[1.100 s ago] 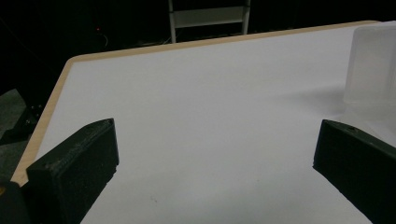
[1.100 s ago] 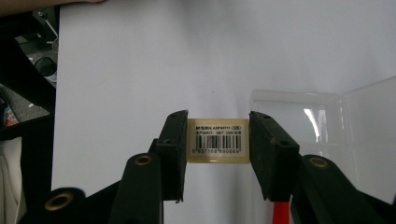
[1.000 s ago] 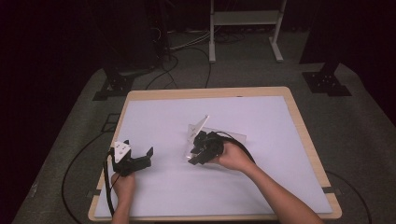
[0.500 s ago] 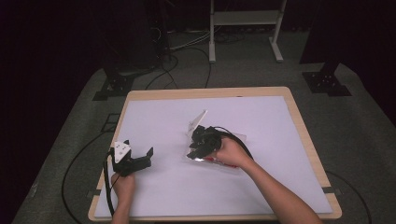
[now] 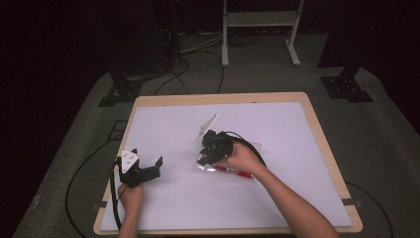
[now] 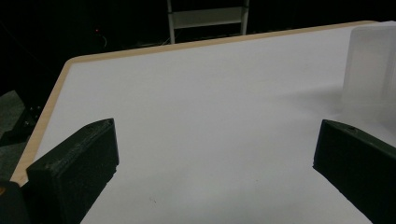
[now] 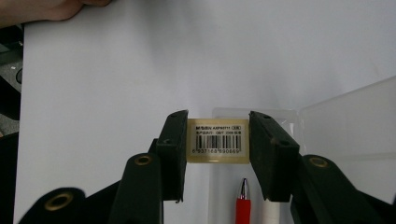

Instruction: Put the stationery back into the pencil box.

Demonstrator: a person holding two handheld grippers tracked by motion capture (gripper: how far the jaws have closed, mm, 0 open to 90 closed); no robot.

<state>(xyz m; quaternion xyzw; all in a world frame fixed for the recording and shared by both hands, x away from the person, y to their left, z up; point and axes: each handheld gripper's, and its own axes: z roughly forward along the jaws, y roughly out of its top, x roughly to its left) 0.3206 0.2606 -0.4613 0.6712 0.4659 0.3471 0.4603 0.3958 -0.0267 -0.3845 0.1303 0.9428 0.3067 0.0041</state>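
While the left gripper [image 5: 154, 166] is idling wide open and empty near the table's left edge, the right gripper [image 7: 218, 140] is clamping the barcoded end of a clear plastic pen case [image 5: 233, 172], apparently steadying it mid-table, its long axis running left-right, red pen [image 7: 243, 205] inside.

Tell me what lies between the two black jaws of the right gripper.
In the right gripper view, the right gripper has the barcode label of a clear plastic pen case between them.

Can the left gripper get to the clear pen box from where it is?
Probably yes: the left gripper has open jaws, and bare table lies between it and the clear pen box.
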